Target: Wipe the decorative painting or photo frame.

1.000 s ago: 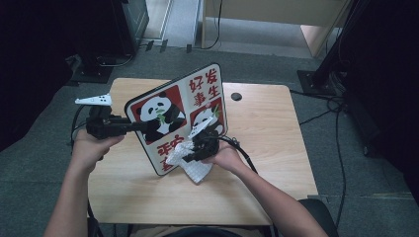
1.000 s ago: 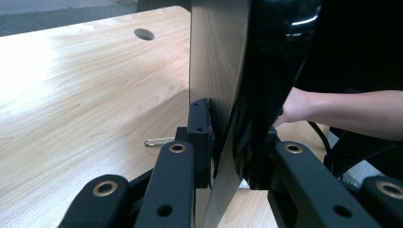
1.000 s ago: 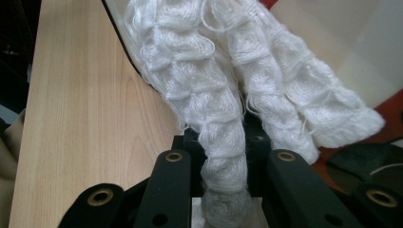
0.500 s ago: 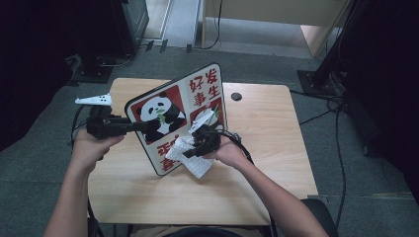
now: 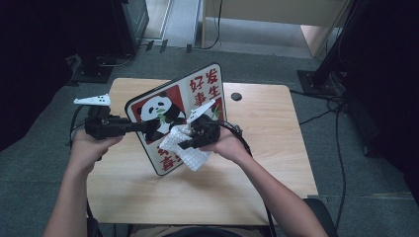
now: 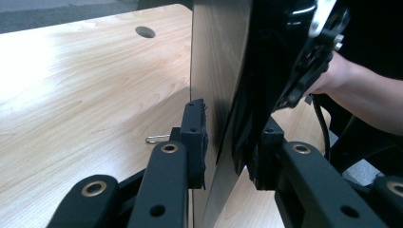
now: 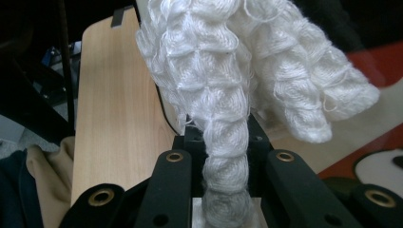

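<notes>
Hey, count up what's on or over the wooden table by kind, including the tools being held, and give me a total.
Panda picture board: 1
White waffle-weave cloth: 1
Hand-held grippers: 2, the left hand-held gripper and the right hand-held gripper
Total: 4

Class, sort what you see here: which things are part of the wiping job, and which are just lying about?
In use:
- panda board, stood on edge
- white cloth, clamped in the right tool
- left tool, jaws just opening, board edge between them

Lying about:
- small metal clip on the table
- black stand base on the floor
</notes>
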Available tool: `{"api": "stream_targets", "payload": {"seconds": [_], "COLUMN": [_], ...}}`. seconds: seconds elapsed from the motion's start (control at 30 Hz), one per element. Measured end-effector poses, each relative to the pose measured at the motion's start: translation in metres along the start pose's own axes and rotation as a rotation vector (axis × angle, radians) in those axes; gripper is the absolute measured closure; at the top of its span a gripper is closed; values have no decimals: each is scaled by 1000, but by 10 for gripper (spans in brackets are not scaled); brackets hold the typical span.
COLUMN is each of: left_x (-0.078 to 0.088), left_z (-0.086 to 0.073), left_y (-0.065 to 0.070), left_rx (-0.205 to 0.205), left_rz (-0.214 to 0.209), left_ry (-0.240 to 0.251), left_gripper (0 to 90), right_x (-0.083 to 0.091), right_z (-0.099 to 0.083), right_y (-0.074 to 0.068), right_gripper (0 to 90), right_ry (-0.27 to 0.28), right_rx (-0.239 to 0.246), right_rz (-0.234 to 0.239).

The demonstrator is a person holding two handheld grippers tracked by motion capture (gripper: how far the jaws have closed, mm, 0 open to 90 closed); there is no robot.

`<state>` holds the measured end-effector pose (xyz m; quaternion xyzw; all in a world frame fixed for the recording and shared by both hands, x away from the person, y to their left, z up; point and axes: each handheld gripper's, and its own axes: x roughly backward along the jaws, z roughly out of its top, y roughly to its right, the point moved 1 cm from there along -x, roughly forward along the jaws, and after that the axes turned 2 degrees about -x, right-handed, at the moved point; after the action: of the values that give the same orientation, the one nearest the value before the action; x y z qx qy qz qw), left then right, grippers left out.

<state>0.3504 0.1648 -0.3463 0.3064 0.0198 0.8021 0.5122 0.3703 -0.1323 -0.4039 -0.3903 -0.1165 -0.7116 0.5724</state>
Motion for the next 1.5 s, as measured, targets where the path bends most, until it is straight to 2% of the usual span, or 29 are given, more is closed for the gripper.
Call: {"api": "stream_targets", "payload": {"seconds": [0.4, 0.57, 0.93, 1.23, 1.5], "left_x": [9, 12, 11, 11, 11], "left_z": [-4, -7, -7, -8, -8], "left_y": [2, 2, 4, 4, 4], "left_rx": [1, 7, -8, -16, -17], "left_rz": [8, 15, 25, 24, 22], "left_ry": [1, 6, 7, 8, 11], "left_gripper": [727, 744, 782, 784, 785], "right_x": [17, 20, 32, 38, 43], "right_z": [29, 41, 71, 100, 118], "right_y": [-10, -14, -15, -23, -31], "right_gripper": [781, 781, 780, 778, 778], "right_ry": [51, 68, 113, 145, 162], "right_rx": [-3, 12, 41, 69, 79], "right_rz": [0, 4, -2, -11, -18]}}
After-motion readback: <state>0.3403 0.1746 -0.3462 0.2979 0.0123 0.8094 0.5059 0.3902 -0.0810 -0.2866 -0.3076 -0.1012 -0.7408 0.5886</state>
